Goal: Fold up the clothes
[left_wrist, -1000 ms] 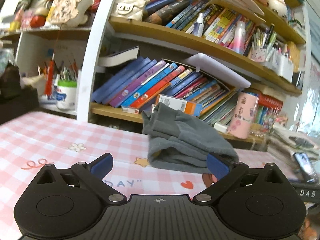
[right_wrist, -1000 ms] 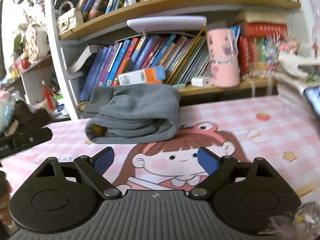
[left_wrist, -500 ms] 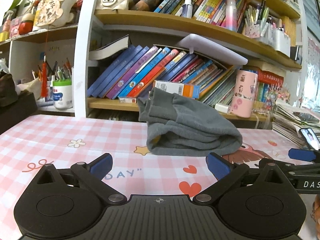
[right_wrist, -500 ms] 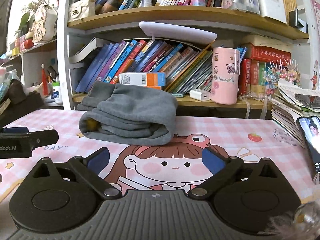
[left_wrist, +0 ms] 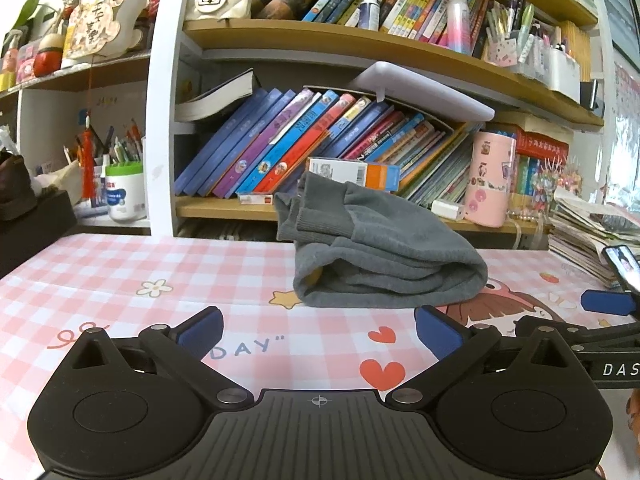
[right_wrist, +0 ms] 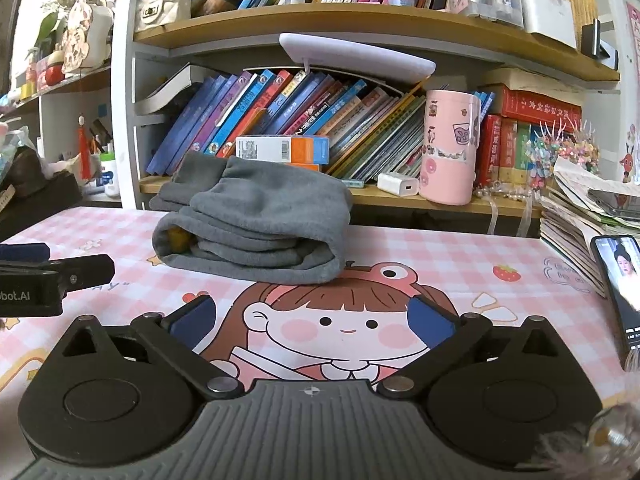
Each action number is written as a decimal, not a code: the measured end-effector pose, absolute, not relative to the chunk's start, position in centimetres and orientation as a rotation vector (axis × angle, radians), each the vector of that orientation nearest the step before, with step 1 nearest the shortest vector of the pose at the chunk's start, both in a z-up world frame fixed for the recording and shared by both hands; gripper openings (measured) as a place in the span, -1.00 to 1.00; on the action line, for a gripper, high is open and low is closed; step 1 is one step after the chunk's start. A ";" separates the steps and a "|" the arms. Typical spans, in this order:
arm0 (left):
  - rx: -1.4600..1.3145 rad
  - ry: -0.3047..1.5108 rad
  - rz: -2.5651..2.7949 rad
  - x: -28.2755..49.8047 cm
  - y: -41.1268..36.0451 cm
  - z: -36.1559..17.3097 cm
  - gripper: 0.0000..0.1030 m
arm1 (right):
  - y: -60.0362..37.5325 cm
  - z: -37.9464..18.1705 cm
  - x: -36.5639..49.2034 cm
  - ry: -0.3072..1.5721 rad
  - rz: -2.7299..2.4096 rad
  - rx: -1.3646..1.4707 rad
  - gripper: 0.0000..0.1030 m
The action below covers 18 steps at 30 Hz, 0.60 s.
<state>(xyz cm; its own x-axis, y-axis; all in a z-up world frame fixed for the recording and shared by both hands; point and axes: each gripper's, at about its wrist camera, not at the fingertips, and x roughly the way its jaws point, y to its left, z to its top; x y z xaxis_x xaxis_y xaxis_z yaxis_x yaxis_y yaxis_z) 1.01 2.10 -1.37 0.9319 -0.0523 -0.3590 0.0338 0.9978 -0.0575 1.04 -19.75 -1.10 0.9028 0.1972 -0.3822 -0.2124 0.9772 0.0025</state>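
Observation:
A grey garment (left_wrist: 380, 252) lies folded in a thick bundle on the pink checked tablecloth (left_wrist: 120, 280), near the table's back edge; it also shows in the right wrist view (right_wrist: 256, 228). My left gripper (left_wrist: 318, 330) is open and empty, low over the cloth, a little in front of the bundle. My right gripper (right_wrist: 312, 320) is open and empty, over the cartoon girl print, in front of the bundle. Each gripper's fingers show at the other view's edge: the right one (left_wrist: 608, 304) and the left one (right_wrist: 56, 276).
A bookshelf (left_wrist: 320, 208) full of books stands right behind the table. A pink cup (right_wrist: 450, 148) and a white charger (right_wrist: 398, 184) sit on its lower shelf. A phone (right_wrist: 620, 280) and a paper stack (right_wrist: 580, 208) lie at the right.
Both grippers have drawn back from the folded bundle and levelled out. The bundle has stayed put. Both stay open.

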 end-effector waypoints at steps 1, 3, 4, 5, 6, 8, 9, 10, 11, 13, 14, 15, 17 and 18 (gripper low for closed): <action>-0.049 0.370 -0.041 1.0 2.1 -1.4 1.00 | -19.7 -1.1 1.1 0.393 0.212 -0.041 1.00; -0.045 0.371 -0.036 1.1 2.0 -1.4 1.00 | -19.7 -1.1 1.1 0.397 0.212 -0.041 1.00; -0.042 0.370 -0.035 1.0 2.0 -1.4 1.00 | -19.7 -1.1 1.2 0.399 0.212 -0.041 1.00; -0.038 0.369 -0.034 1.0 1.9 -1.4 1.00 | -19.7 -1.2 1.2 0.401 0.212 -0.041 1.00; -0.035 0.368 -0.033 1.0 1.9 -1.3 1.00 | -19.7 -1.2 1.2 0.403 0.212 -0.040 1.00; -0.034 0.368 -0.033 1.0 1.9 -1.3 1.00 | -19.7 -1.2 1.3 0.406 0.212 -0.040 1.00; -0.035 0.369 -0.033 1.0 1.9 -1.4 1.00 | -19.7 -1.2 1.3 0.406 0.212 -0.040 1.00; -0.036 0.370 -0.033 1.0 1.9 -1.4 1.00 | -19.7 -1.2 1.3 0.407 0.213 -0.040 1.00; -0.038 0.372 -0.033 1.0 1.9 -1.4 1.00 | -19.7 -1.2 1.3 0.408 0.213 -0.042 1.00; -0.041 0.374 -0.033 1.0 2.0 -1.4 1.00 | -19.7 -1.2 1.3 0.408 0.215 -0.045 1.00; -0.043 0.376 -0.032 1.1 2.0 -1.4 1.00 | -19.6 -1.2 1.3 0.409 0.216 -0.046 1.00; -0.044 0.377 -0.031 1.1 2.0 -1.4 1.00 | -19.6 -1.2 1.3 0.409 0.217 -0.048 1.00; -0.044 0.380 -0.028 1.1 2.0 -1.4 1.00 | -19.6 -1.2 1.3 0.410 0.220 -0.050 1.00; -0.044 0.381 -0.029 1.1 2.0 -1.4 1.00 | -19.6 -1.2 1.3 0.410 0.220 -0.051 1.00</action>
